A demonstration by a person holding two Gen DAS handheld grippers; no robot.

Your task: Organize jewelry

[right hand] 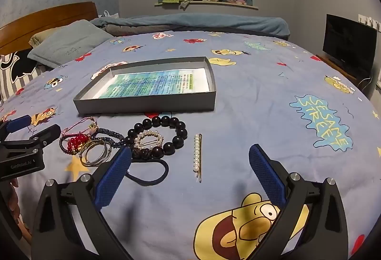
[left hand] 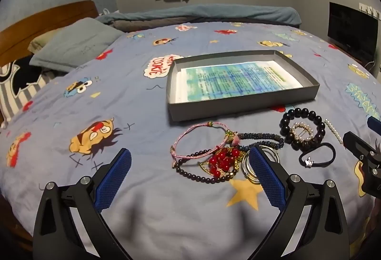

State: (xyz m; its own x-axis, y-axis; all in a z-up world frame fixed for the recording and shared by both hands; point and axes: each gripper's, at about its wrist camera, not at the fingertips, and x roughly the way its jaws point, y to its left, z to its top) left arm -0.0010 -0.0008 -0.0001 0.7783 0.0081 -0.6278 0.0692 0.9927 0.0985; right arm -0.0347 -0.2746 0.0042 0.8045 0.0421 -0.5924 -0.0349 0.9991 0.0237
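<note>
While you are holding both tools low over the cartoon-print bedspread [right hand: 250, 98], neither is grasping anything. Your left gripper [left hand: 190, 162] is sitting with its blue pads spread wide, and the tangled pile of jewelry is lying between and just beyond the fingertips: a pink cord bracelet [left hand: 190, 138], a red bead cluster [left hand: 222, 161], a dark bead strand [left hand: 202, 176] and silver bangles [left hand: 252, 164] right against the right-hand pad. Your right gripper [right hand: 190, 157] is likewise hanging released, jaws wide apart. Ahead of it, the black bead bracelet [right hand: 176, 126] is ringing a pearl hair clip [right hand: 148, 139], with a black hair tie [right hand: 154, 173] touching its near side and running behind the left pad. A pearl bobby pin [right hand: 197, 155] is lying apart to the right, roughly centred between the fingers. Beyond all the jewelry, the shallow grey box [right hand: 147, 102] is resting on the bedspread, holding only a printed sheet [right hand: 154, 83].
</note>
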